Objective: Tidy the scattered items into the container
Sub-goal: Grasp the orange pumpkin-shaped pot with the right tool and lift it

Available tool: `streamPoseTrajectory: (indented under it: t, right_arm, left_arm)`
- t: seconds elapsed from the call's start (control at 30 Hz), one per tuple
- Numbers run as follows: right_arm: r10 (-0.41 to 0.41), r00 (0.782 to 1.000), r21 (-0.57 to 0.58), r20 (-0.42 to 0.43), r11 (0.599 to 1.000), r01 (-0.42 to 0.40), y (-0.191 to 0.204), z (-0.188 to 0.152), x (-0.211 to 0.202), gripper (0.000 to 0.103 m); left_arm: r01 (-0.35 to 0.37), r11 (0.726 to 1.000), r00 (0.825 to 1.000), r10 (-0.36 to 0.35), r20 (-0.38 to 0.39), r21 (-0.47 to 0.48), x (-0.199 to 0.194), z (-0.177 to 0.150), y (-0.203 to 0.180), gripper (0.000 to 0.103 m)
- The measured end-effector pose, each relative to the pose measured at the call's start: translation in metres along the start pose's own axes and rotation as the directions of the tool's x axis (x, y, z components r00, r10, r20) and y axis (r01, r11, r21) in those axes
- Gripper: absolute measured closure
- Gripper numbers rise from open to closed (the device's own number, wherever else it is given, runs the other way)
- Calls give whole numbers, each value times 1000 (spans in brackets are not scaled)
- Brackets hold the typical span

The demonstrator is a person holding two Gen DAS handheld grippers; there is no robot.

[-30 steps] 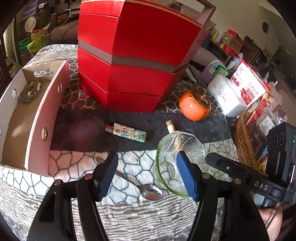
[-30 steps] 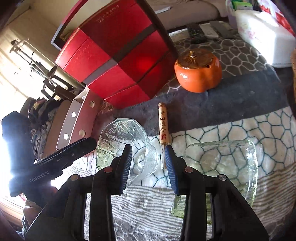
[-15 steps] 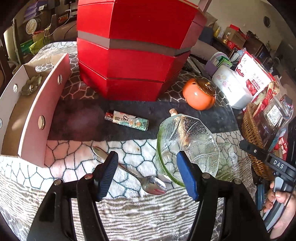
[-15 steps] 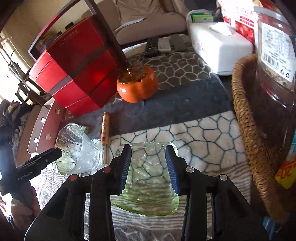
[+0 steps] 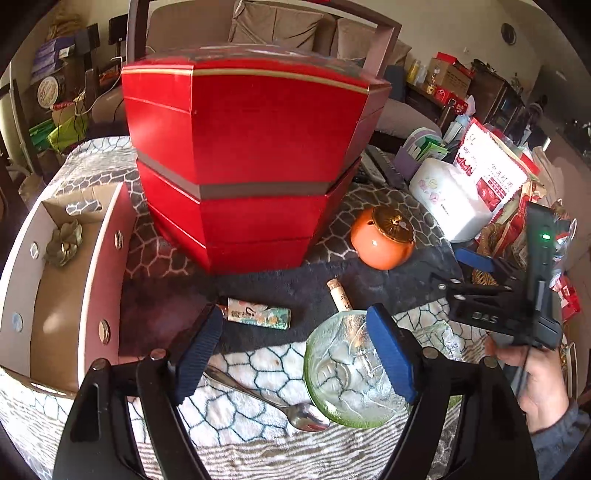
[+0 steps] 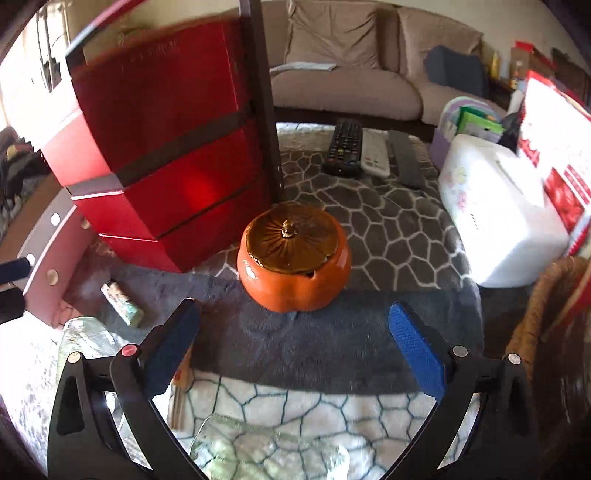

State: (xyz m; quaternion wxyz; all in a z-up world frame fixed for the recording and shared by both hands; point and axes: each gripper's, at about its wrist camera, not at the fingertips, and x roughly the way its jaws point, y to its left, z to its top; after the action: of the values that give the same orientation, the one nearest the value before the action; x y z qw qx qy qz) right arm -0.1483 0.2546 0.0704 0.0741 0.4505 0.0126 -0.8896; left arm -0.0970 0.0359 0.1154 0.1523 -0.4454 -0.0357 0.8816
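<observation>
Left wrist view: a tall red tiered box (image 5: 251, 166) stands beside the open white cardboard container (image 5: 74, 288). The round green glass bowl (image 5: 351, 373), patterned lighter (image 5: 258, 314) and metal spoon (image 5: 273, 402) lie scattered on the desk. The left gripper (image 5: 295, 350) and right gripper (image 6: 295, 347) both gape wide, holding nothing.

A beige sofa (image 6: 343, 74) stands behind the table, cushions against a pale wall (image 5: 461, 29). Dark cabinets (image 5: 495, 99) line the right side; sunlight pours in from the left.
</observation>
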Motion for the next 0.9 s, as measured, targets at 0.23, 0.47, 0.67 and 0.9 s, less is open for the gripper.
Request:
streamPoseTrajectory:
  t: [0.23,0.47,0.67,0.9]
  right_arm:
    - [-38,997,-108,-63,994,31,11,24,54,4]
    - [39,997,-81,-70,996,-45,-3,30,66,11]
    - [42,997,-33,-70,998,-44,-6,26,61,12]
    - [41,997,-19,-60,999,-43,-6,18,31,12]
  left_arm:
    - [40,999,999,-41,-27,-20,18,5,15,16]
    - [89,996,995,-90,-47,-5,35,11,11,15]
    - [110,994,992,-111,-60,-18,38,10,12,16]
    - [176,981,979,-183,-88,-78,37,9,11,16]
